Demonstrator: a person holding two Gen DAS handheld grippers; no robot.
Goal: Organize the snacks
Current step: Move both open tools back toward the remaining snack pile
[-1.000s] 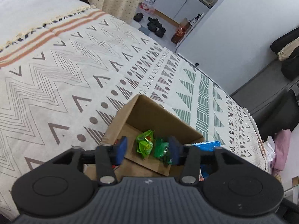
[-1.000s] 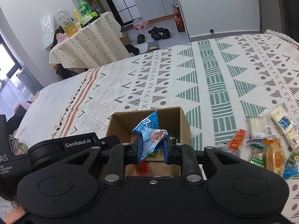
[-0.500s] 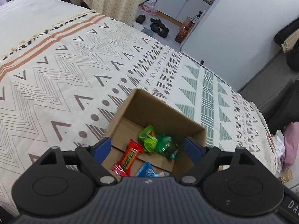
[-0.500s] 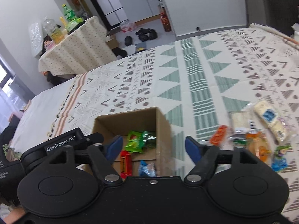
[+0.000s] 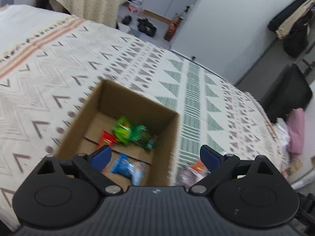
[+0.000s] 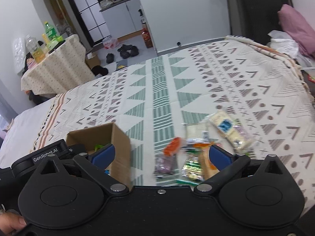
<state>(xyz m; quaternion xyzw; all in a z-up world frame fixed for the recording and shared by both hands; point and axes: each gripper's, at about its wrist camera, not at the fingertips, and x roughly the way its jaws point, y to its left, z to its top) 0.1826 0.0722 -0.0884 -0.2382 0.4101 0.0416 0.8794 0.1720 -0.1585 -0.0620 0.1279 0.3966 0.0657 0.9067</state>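
Note:
An open cardboard box [image 5: 137,100] sits on the patterned bed cover. It holds a bright green packet [image 5: 121,128], a dark green packet [image 5: 142,135], a red bar [image 5: 105,139] and a blue packet [image 5: 126,167]. My left gripper [image 5: 155,156] is open and empty above the box's near right corner. My right gripper [image 6: 161,155] is open and empty, to the right of the box [image 6: 120,147], over a pile of loose snacks: an orange packet [image 6: 173,146], a purple packet [image 6: 165,164], a green-labelled packet [image 6: 192,167] and a pale cracker pack [image 6: 230,130].
The bed cover [image 6: 161,102] stretches far back and right. A cloth-covered table with bottles [image 6: 53,63] stands beyond the bed on the left. Shoes [image 6: 128,51] lie on the floor. Pink and white laundry [image 6: 295,29] lies at the right edge.
Both grippers opened; the right one dropped the blue packet into the box, the left one the red bar. Both have swung right, the right one over the loose snack pile.

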